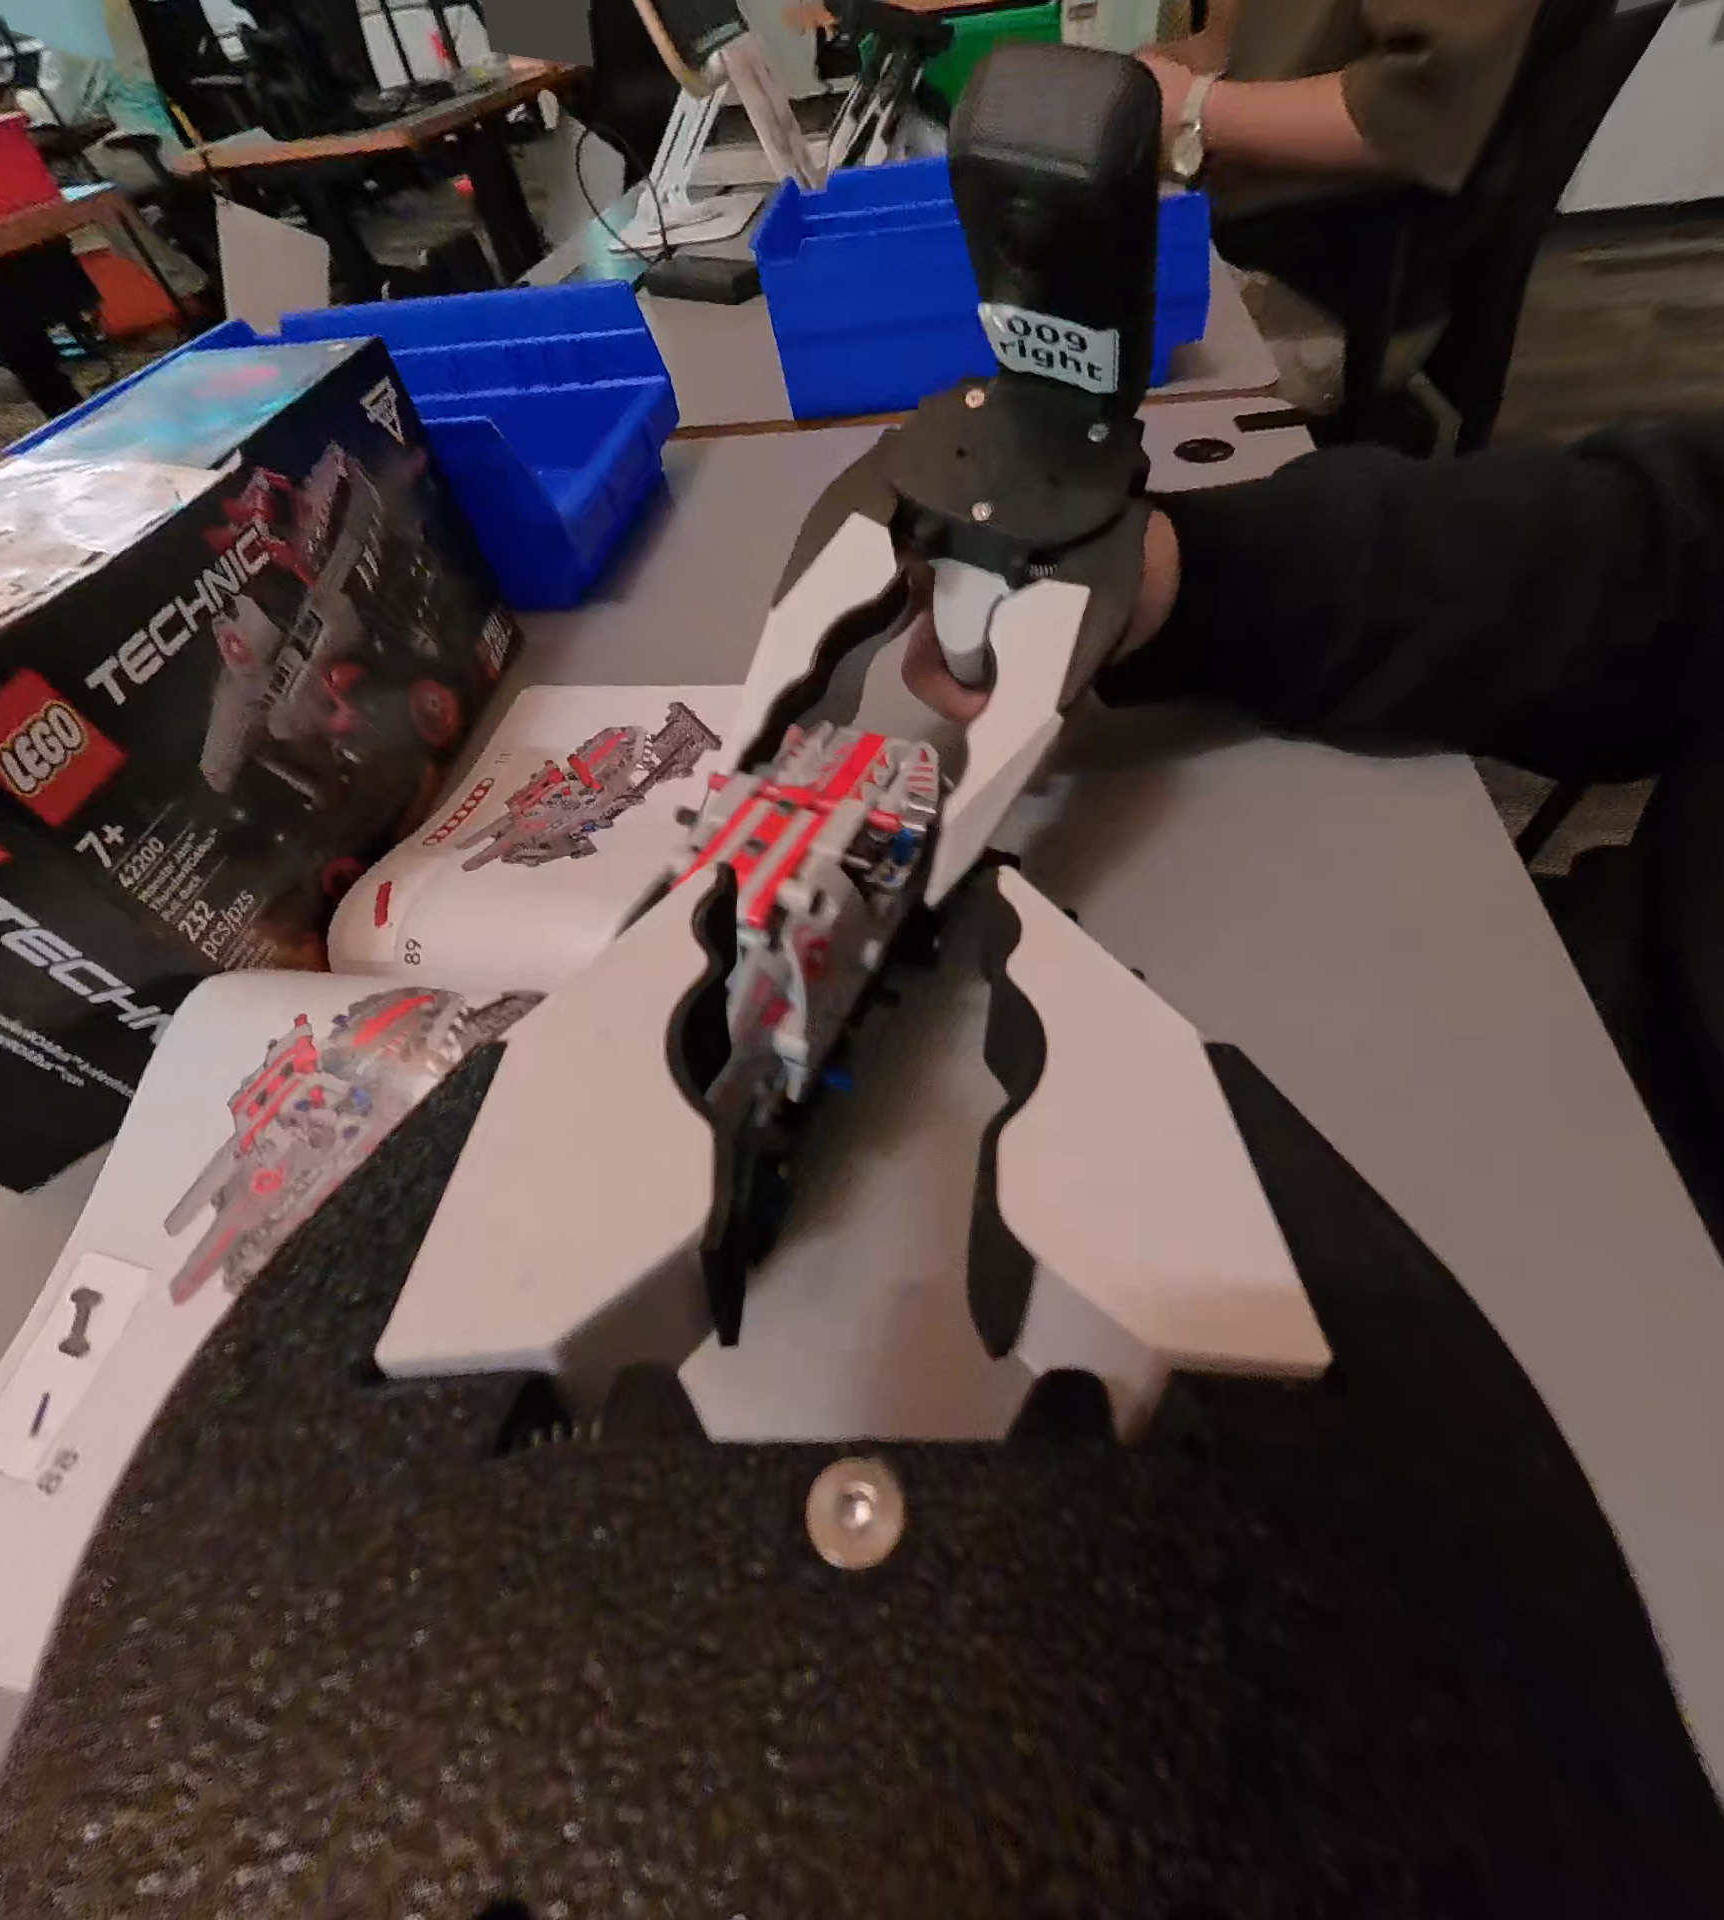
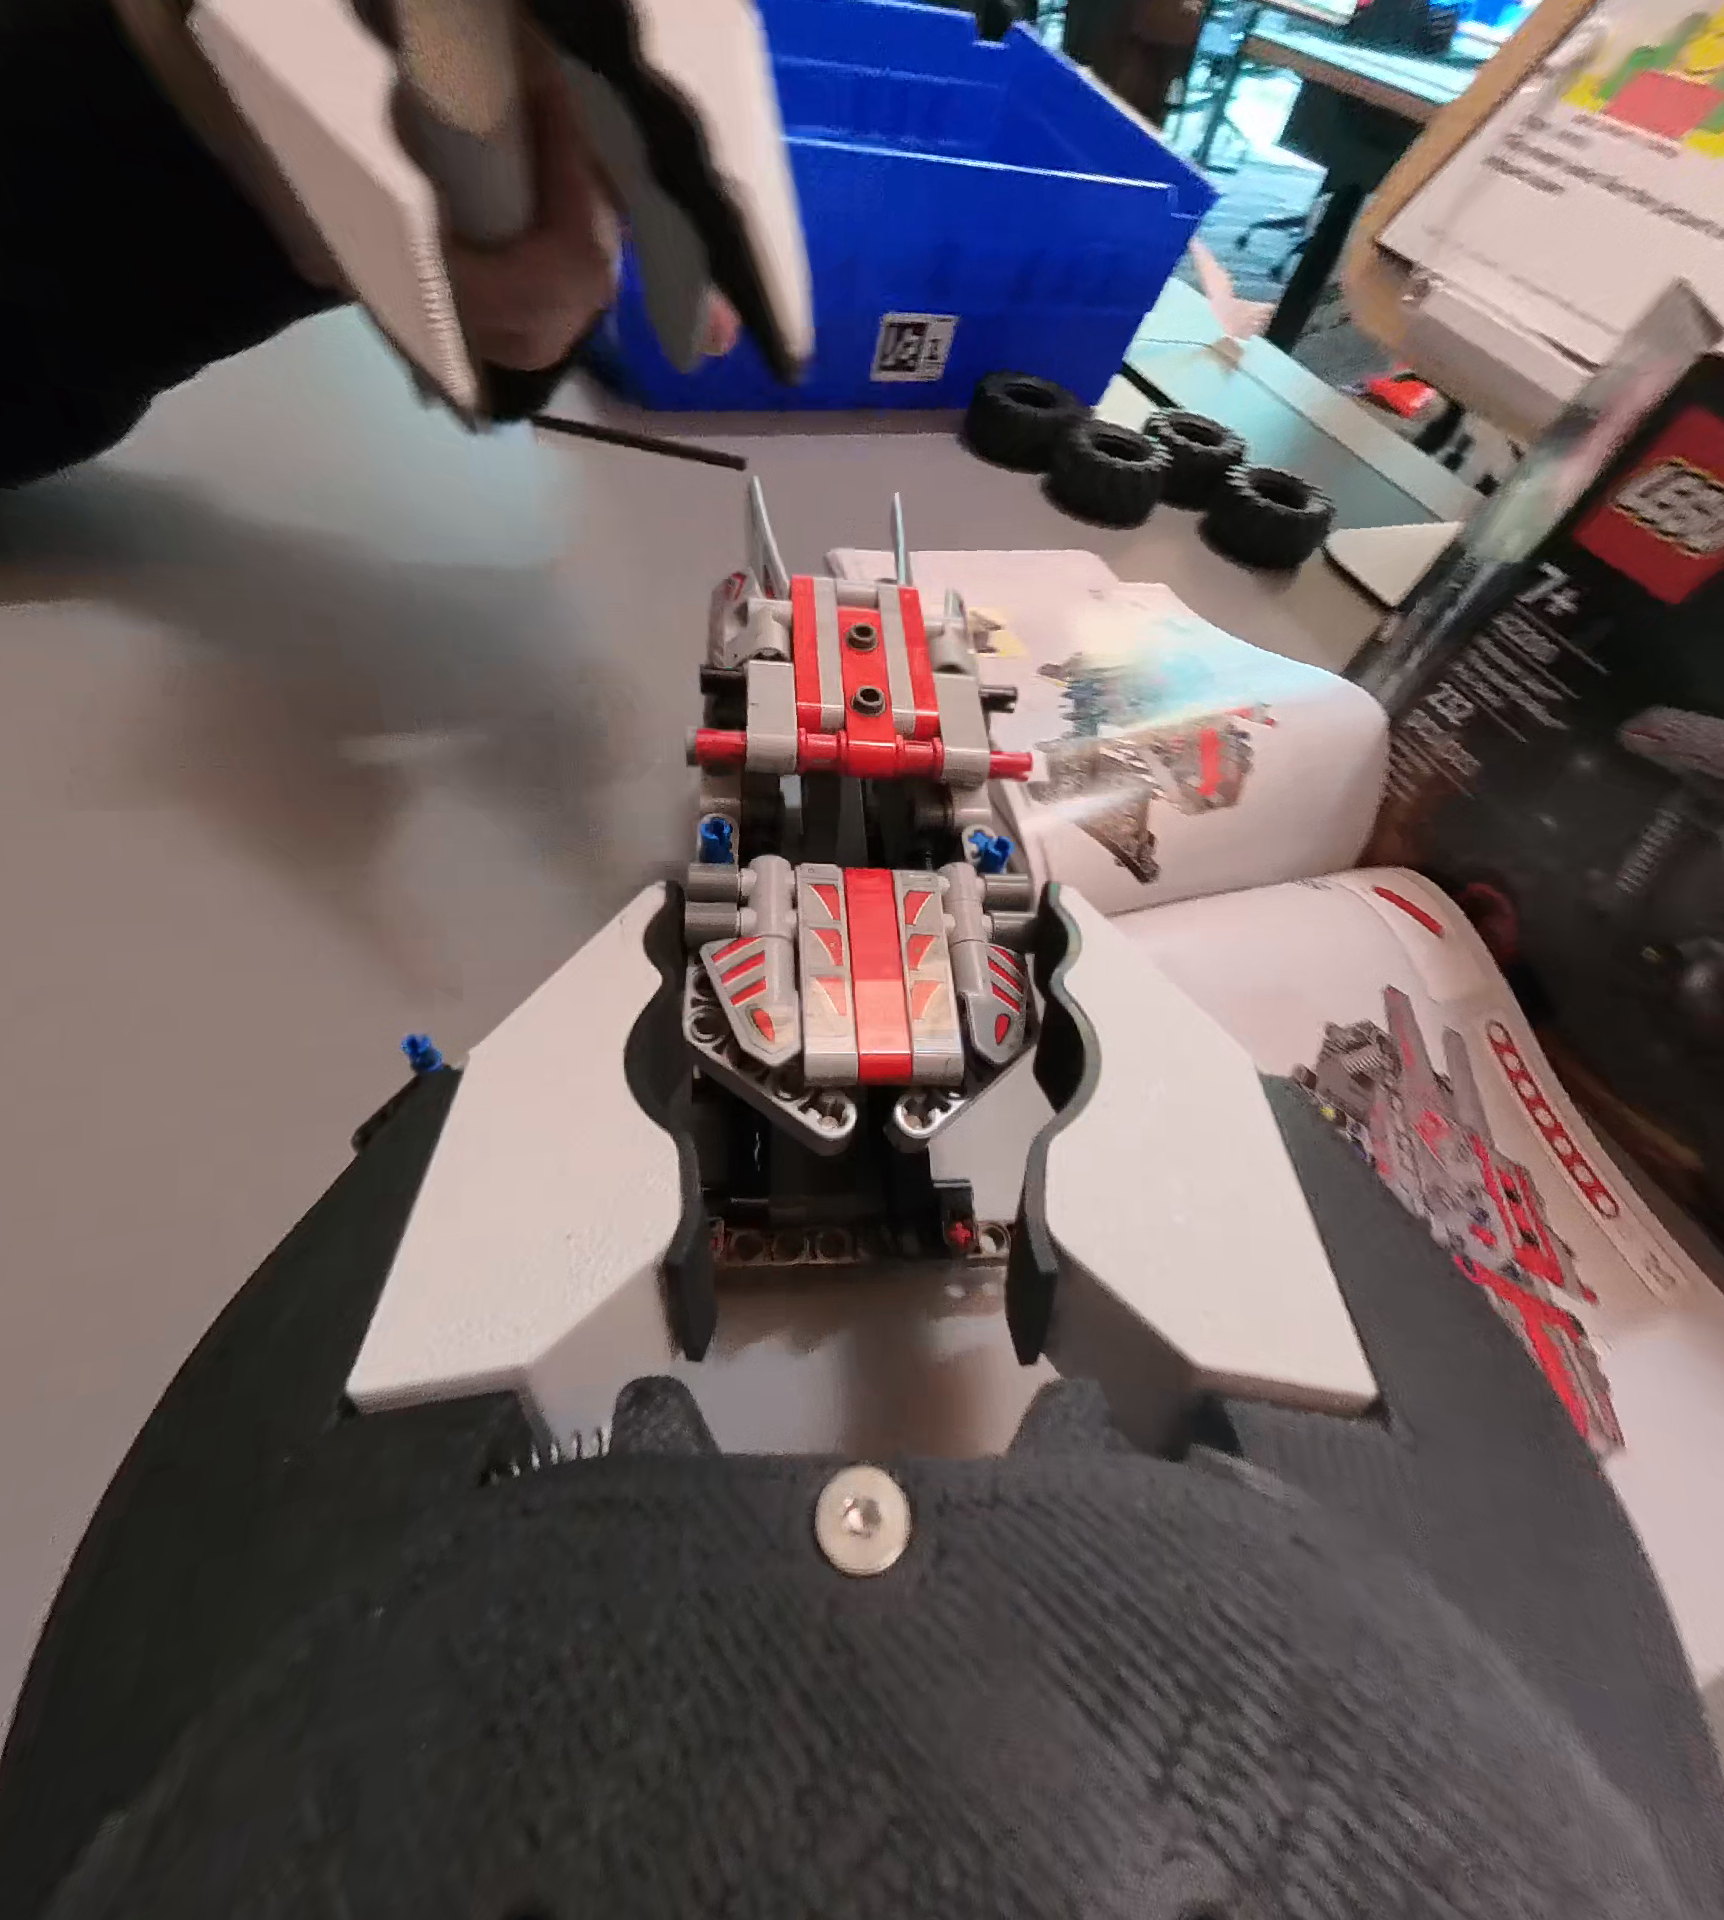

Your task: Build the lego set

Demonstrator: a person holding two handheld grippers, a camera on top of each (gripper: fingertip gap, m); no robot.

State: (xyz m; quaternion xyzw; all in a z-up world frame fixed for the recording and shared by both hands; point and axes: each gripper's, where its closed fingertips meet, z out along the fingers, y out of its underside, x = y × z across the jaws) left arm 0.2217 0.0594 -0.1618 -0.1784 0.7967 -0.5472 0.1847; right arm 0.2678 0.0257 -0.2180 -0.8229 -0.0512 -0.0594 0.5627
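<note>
A grey table (image 2: 214, 727) carries the model (image 2: 858, 831); beside it lie a booklet (image 2: 1201, 727), box (image 2: 1668, 727), four tyres (image 2: 1149, 468) and blue bins (image 1: 546, 436).

Dim indoor light, soft shadows on table (image 2: 214, 727); wide-angle edge warp; motion blur throughout.
</note>
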